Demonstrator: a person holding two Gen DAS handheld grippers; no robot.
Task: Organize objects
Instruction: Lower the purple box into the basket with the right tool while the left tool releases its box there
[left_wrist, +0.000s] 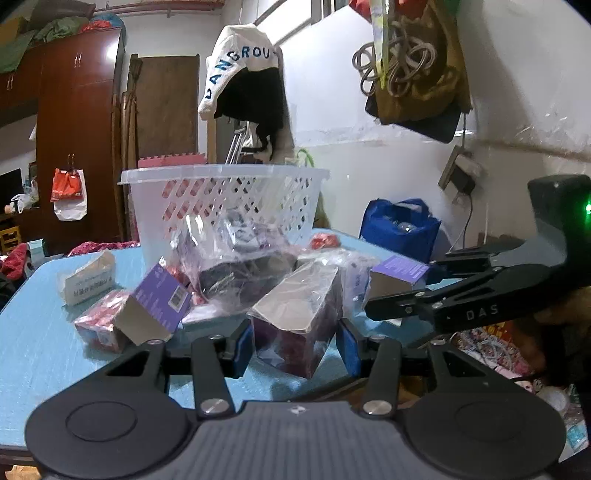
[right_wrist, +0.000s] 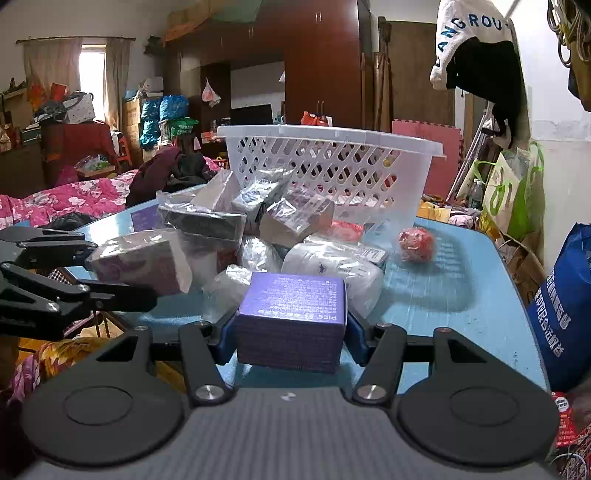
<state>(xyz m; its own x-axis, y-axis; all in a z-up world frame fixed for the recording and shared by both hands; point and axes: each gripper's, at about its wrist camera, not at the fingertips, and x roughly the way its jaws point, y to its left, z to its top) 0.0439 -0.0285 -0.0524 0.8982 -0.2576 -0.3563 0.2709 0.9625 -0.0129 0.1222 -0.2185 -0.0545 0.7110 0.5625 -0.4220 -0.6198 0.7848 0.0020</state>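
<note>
A pile of purple boxes and plastic-wrapped packets lies on a light blue table (left_wrist: 33, 332) in front of a white plastic basket (left_wrist: 225, 195), also seen in the right wrist view (right_wrist: 332, 162). My left gripper (left_wrist: 295, 345) is shut on a plastic-wrapped dark purple box (left_wrist: 295, 325), held just above the table; it shows from the side in the right wrist view (right_wrist: 140, 266). My right gripper (right_wrist: 291, 338) is shut on a purple printed box (right_wrist: 291, 314), which shows in the left wrist view (left_wrist: 399, 277).
A red wrapped ball (right_wrist: 415, 240) lies on the table right of the pile. A blue bag (right_wrist: 565, 314) stands off the table's right edge. Another purple box (left_wrist: 155, 306) and a white packet (left_wrist: 86, 278) lie at the pile's left.
</note>
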